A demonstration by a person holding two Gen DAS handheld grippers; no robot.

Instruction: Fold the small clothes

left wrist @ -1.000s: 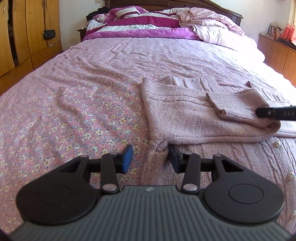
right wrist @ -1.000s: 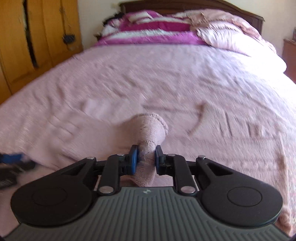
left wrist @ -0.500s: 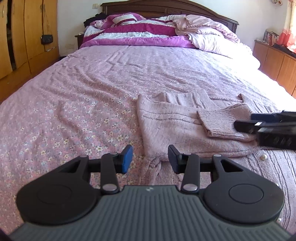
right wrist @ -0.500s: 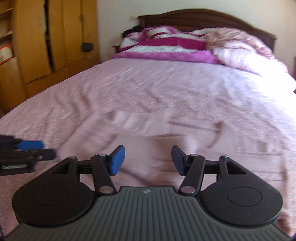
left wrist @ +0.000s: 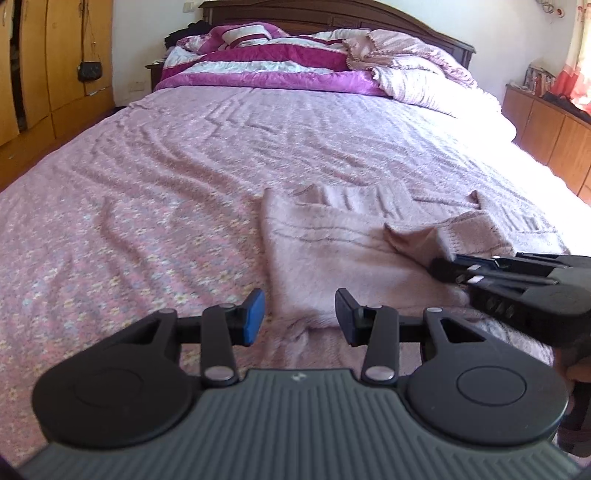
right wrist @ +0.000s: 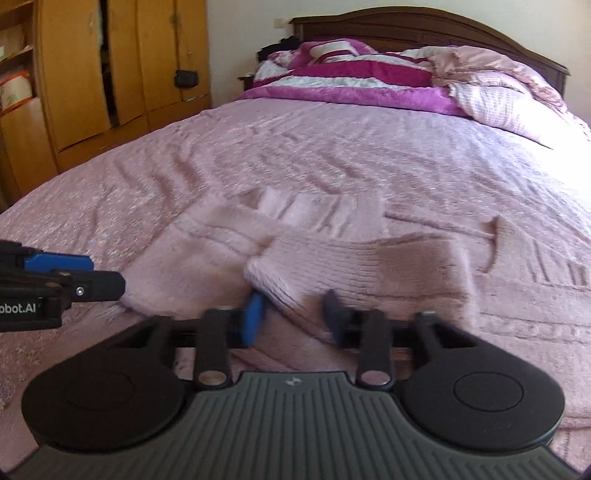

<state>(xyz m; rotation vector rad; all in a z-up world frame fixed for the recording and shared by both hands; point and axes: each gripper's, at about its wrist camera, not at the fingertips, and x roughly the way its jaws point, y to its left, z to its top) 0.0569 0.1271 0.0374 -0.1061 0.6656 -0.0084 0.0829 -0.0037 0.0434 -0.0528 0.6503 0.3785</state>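
Dark wooden headboard [left wrist: 332,16], pale wall [left wrist: 147,44], orange wardrobe [right wrist: 110,66] left, low cabinets [left wrist: 546,122] right.

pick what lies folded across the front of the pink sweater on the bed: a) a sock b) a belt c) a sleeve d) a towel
c: a knitted sleeve with a ribbed cuff lies across the sweater, in the same pink wool.

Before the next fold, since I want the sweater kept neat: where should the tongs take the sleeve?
By the ribbed cuff, coming from the near side, low over the bed. The sleeve lies flat across the sweater, and the cuff's free end is thick enough to pinch alone.
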